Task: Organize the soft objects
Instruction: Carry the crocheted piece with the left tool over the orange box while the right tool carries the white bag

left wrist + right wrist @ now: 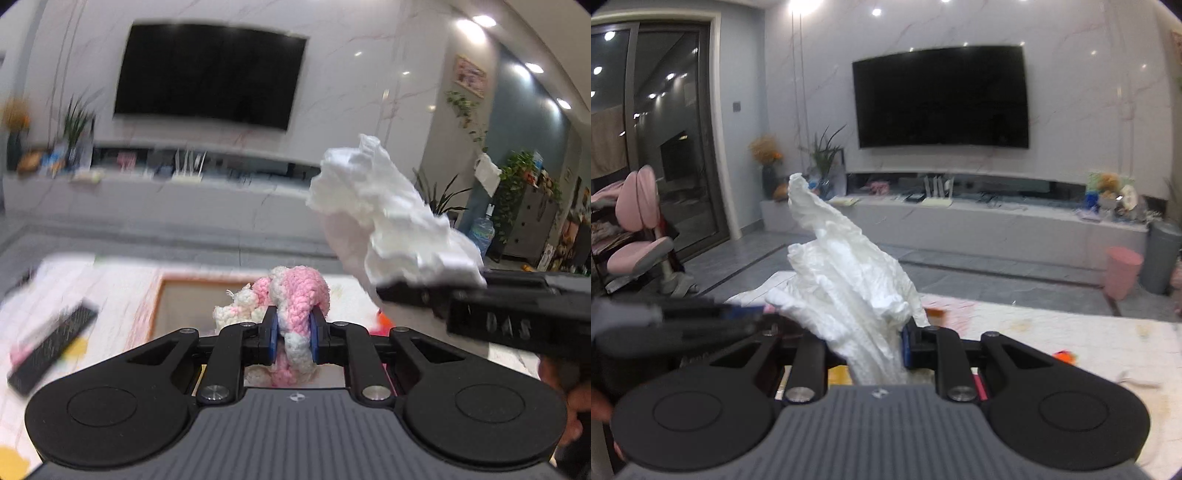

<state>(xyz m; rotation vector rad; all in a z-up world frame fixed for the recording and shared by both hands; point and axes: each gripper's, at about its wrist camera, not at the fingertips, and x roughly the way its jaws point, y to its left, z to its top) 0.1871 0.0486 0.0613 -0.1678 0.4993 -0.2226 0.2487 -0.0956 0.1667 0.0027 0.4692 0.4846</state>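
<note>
My left gripper point(292, 338) is shut on a pink and white knitted yarn piece point(295, 295), held above a table. My right gripper point(866, 347) is shut on a crumpled white tissue point(846, 273) that stands up from its jaws. In the left wrist view the right gripper point(406, 291) comes in from the right with the white tissue point(384, 218), higher than the yarn. In the right wrist view the left gripper point(738, 314) shows blurred at the left.
A box with an orange-brown rim point(162, 291) sits on the pale table point(110, 288) below the yarn. A black remote point(51, 347) lies at the left. An orange object point(1065, 356) lies on the table at the right. A TV wall and low cabinet stand behind.
</note>
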